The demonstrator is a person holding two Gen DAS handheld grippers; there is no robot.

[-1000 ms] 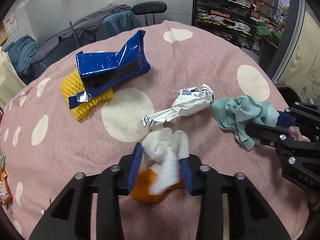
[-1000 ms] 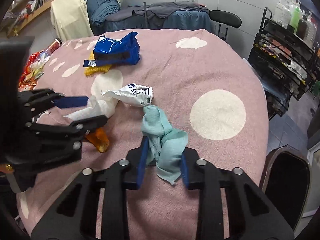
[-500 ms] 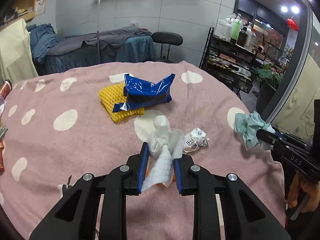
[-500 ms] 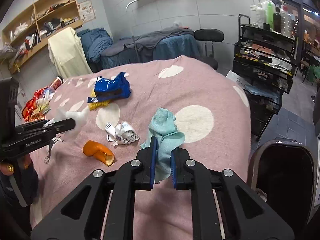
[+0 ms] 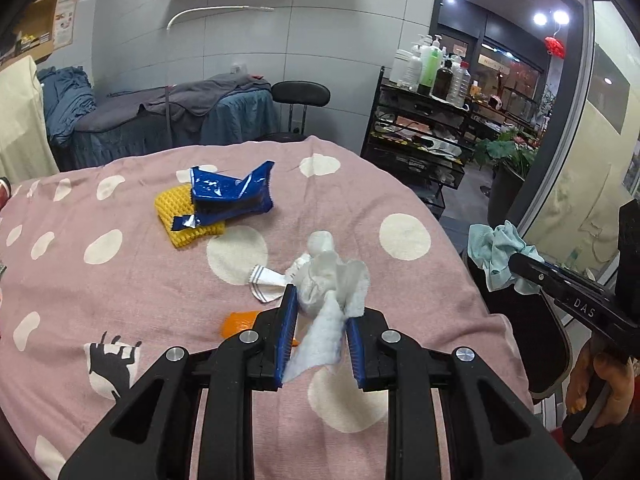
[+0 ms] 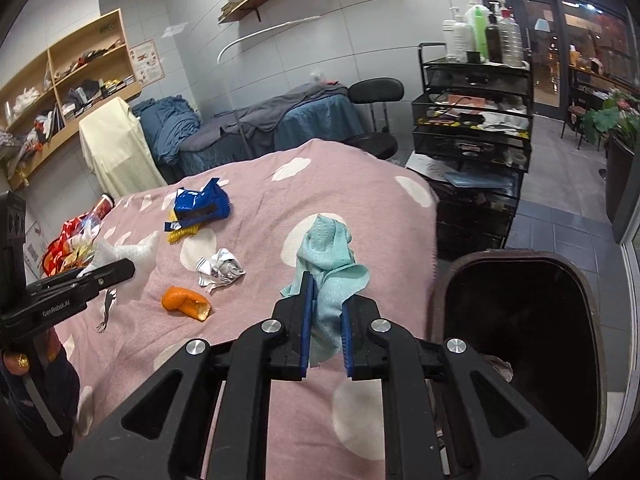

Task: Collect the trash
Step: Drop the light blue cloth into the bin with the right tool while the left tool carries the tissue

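- Left wrist view: left gripper [image 5: 320,316] has its blue-padded fingers [image 5: 287,332] pinched on a crumpled white tissue [image 5: 332,284]. Tissue is bunched above the pads, one flap hangs down between them, all of it held up off the pink spotted blanket [image 5: 120,280].
- Same view, on the blanket: blue snack wrapper [image 5: 232,194] lies on top of a yellow foam net [image 5: 180,220], touching it. Crumpled striped paper [image 5: 266,284] sits just behind the tissue; orange peel [image 5: 240,322] is mostly hidden behind the left finger.
- Right gripper [image 5: 520,260] shows at the right edge, side-on, with a teal rag [image 5: 496,256] bunched at its tip, off the blanket's edge and over a dark bin [image 5: 524,340]. Its finger gap can't be read from here.
- Right wrist view: right gripper [image 6: 326,312] fingers [image 6: 306,320] are clamped on the teal rag [image 6: 330,264]. Rag stands up crumpled above the pads, tail hangs below, held in the air over the blanket's right side.
- Only this view shows the bin [image 6: 520,320] properly: open, dark inside, just right of the blanket [image 6: 360,208] and below the gripper's right finger.
- It also shows the peel [image 6: 186,304] whole and the striped paper [image 6: 220,268] clear, near each other, well apart from the wrapper [image 6: 202,204].
- Snack packets [image 6: 72,244] are piled at the blanket's far left; the left wrist view barely catches them.
- Left gripper [image 6: 100,276] here is side-on, tissue [image 6: 128,252] at its tip.
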